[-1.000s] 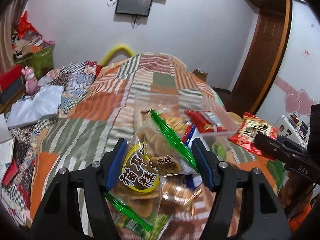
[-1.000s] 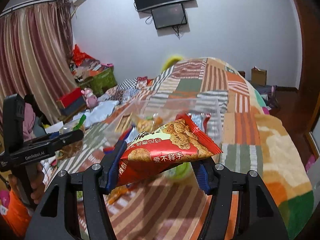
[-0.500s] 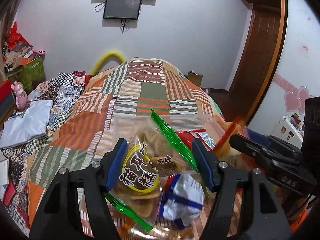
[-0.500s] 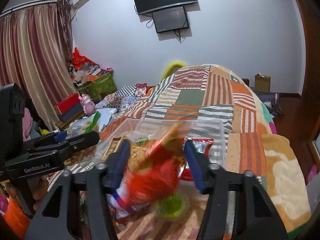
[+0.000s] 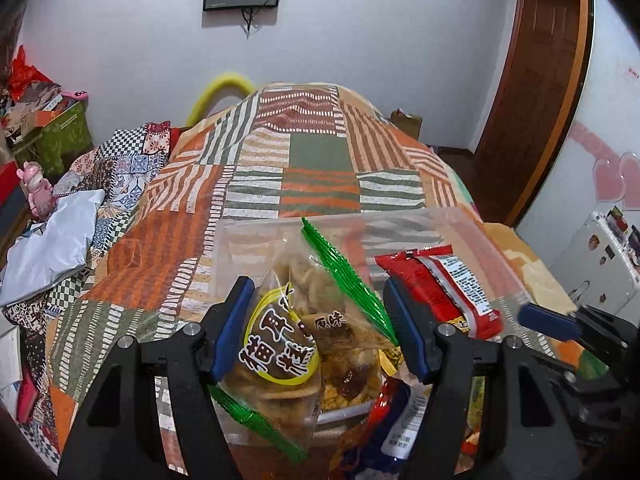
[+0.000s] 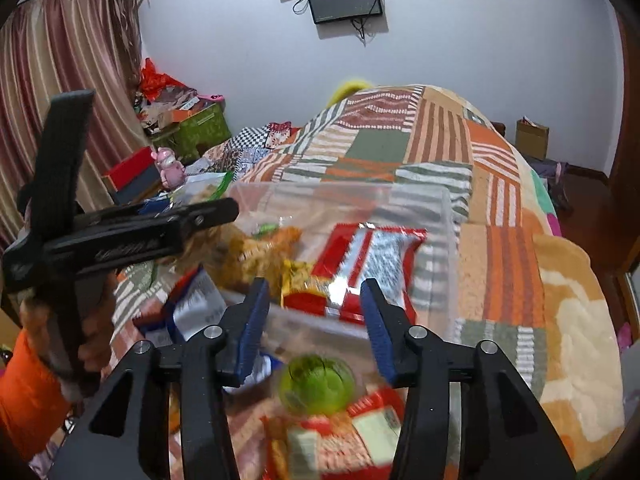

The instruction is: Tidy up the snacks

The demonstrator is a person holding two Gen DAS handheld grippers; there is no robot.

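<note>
The left gripper clamps a clear, green-edged snack bag over the near end of the clear plastic bin; the bag's long axis runs from 7 to 1 o'clock. The right gripper, jaws just reopening, holds nothing. The red packet lies inside the bin on the patchwork quilt, its long axis tilted towards 1 o'clock.

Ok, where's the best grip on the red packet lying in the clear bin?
Probably the near end seam, coming down from the near side: the red packet lies flat, back up, in the clear bin, so only its thin edges offer a pinch.
</note>
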